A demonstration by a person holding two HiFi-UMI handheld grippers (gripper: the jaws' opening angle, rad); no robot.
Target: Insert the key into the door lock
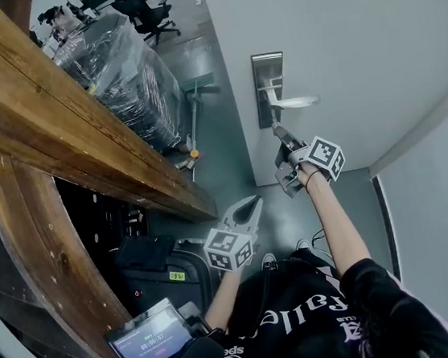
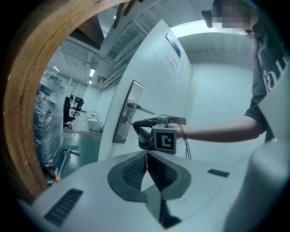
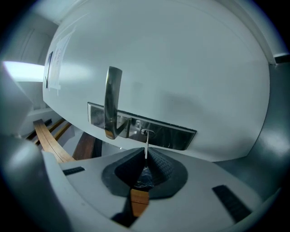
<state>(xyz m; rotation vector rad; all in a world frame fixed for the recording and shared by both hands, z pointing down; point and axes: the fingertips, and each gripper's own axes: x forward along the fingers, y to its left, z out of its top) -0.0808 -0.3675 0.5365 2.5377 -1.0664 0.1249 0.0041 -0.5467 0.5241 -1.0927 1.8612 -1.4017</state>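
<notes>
While in tool [image 3: 146, 157], key [image 3: 146, 146] at lock [image 3: 168, 136]

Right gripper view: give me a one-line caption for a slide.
Right gripper shut on the key, its tip at the keyhole in the lock plate beside the door handle.

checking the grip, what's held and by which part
Right gripper pinches the key by its head end, blade pointing at the lock plate. Left gripper: shut, empty.

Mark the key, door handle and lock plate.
key [image 3: 146, 148], right gripper view, middle of its blade.
door handle [image 3: 112, 97], right gripper view, middle of the lever.
lock plate [image 3: 170, 136], right gripper view, bare metal face.
</notes>
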